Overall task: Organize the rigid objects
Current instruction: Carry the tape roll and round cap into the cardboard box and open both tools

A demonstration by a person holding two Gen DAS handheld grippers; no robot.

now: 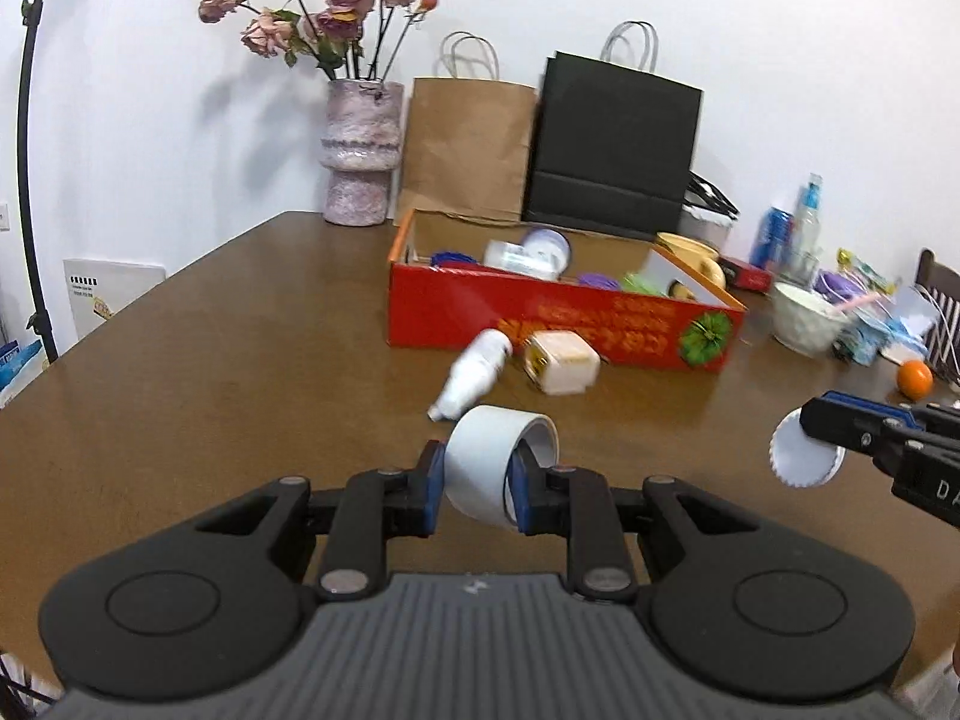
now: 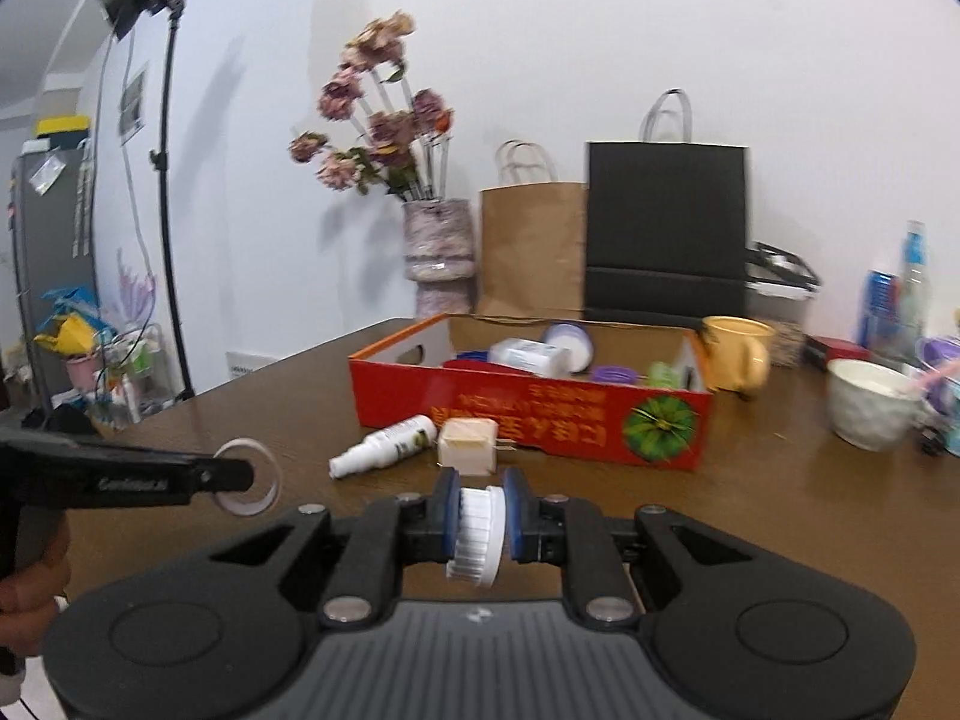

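Left gripper (image 1: pixel 477 483) fingers clamp a white tape roll (image 1: pixel 501 462) at lower centre of its view, above the table (image 1: pixel 210 348). Right gripper (image 2: pixel 483 525) pinches a ribbed white lid (image 2: pixel 477 537) edge-on. The red box (image 1: pixel 540 315), mid-frame, already holds items; a spray bottle (image 1: pixel 474 375) and what appears to be a plug adapter (image 1: pixel 561 363) lie touching its near wall.

Risk: the lid, held by thin faces, may twist out; either load could clip the box wall on entry.
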